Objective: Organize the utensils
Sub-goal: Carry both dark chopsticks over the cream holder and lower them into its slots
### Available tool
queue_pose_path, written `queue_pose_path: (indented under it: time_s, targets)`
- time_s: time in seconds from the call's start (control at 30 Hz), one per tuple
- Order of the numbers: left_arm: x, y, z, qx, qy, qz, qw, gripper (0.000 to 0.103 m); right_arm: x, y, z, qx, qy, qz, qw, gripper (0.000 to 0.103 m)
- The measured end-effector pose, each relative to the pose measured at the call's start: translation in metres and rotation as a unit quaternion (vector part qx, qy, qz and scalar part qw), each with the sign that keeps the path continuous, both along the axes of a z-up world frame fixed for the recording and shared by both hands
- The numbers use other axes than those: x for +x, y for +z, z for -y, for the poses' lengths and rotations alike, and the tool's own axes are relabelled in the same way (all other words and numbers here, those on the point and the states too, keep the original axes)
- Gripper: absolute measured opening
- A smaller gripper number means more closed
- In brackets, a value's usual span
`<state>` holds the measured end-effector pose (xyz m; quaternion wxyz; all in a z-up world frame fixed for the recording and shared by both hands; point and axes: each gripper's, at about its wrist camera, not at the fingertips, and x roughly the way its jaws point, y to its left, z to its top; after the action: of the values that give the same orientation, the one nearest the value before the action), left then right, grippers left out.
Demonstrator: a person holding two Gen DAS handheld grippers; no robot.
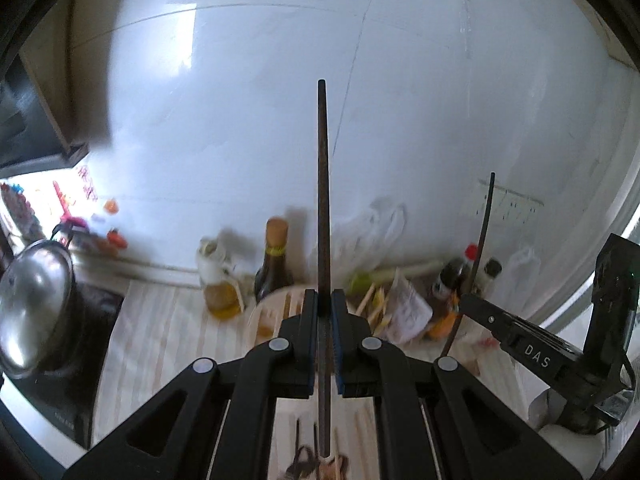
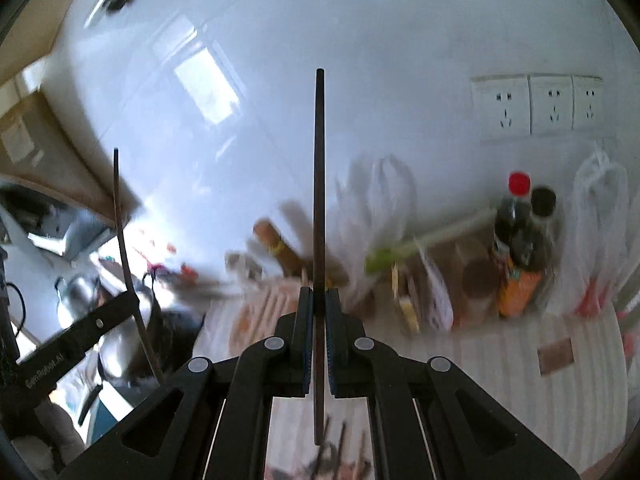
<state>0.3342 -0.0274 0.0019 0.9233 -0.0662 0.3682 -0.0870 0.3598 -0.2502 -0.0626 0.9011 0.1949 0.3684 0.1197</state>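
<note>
Your left gripper [image 1: 325, 300] is clenched on a dark chopstick [image 1: 323, 200], which stands upright through the centre of the left wrist frame, its tip reaching up against the white tiled wall [image 1: 420, 100] and its lower end hanging below the jaws above the tabletop [image 1: 160, 340]. Your right gripper [image 2: 319, 300] grips a second dark chopstick [image 2: 319, 184] the same way, upright in the middle of the right wrist frame.

Each gripper shows in the other's view: the right one sits at the lower right of the left wrist frame with its chopstick leaning slightly; the left one sits at the lower left of the right wrist frame, its chopstick also tilted.

At the bottom centre of both frames, more dark sticks [image 1: 304, 456] lie blurred on the tabletop below the grippers; what they rest in you cannot tell.

Behind, along the wall, stand an oil bottle [image 1: 220, 284], a dark bottle with a tan cap [image 1: 275, 264], white plastic bags [image 1: 372, 232] and a red-capped sauce bottle [image 2: 514, 216]. A steel pot [image 1: 34, 304] sits at the left edge of the left wrist frame. Wall sockets [image 2: 536, 106] show at the upper right of the right wrist frame.
</note>
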Motion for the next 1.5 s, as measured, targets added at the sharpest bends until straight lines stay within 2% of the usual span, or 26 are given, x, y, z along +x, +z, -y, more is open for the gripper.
queue_pose_path:
  time_s: [0.17, 0.33, 0.53, 0.93, 1.5]
  targets:
    - [0.037, -0.001, 0.010, 0.000, -0.003, 0.009, 0.9999, 0.004, 0.033, 0.007, 0.012, 0.015, -0.033, 0.039, 0.999, 0.006]
    - [0.070, -0.014, 0.016, -0.001, -0.007, 0.012, 0.9999, 0.004, 0.051, 0.002, 0.019, 0.025, -0.066, 0.093, 0.993, 0.006]
    - [0.096, -0.028, 0.017, -0.019, -0.006, 0.011, 0.9997, 0.004, 0.069, -0.010, 0.012, 0.050, -0.070, 0.127, 0.988, 0.006]
    - [0.113, -0.052, 0.019, -0.030, -0.006, 0.007, 0.9995, 0.004, 0.093, -0.052, -0.010, 0.072, -0.041, 0.124, 0.989, 0.006]
    - [0.114, -0.078, 0.016, -0.044, -0.019, 0.011, 0.9988, 0.005, 0.063, -0.079, -0.021, 0.057, 0.010, 0.119, 0.991, 0.006]
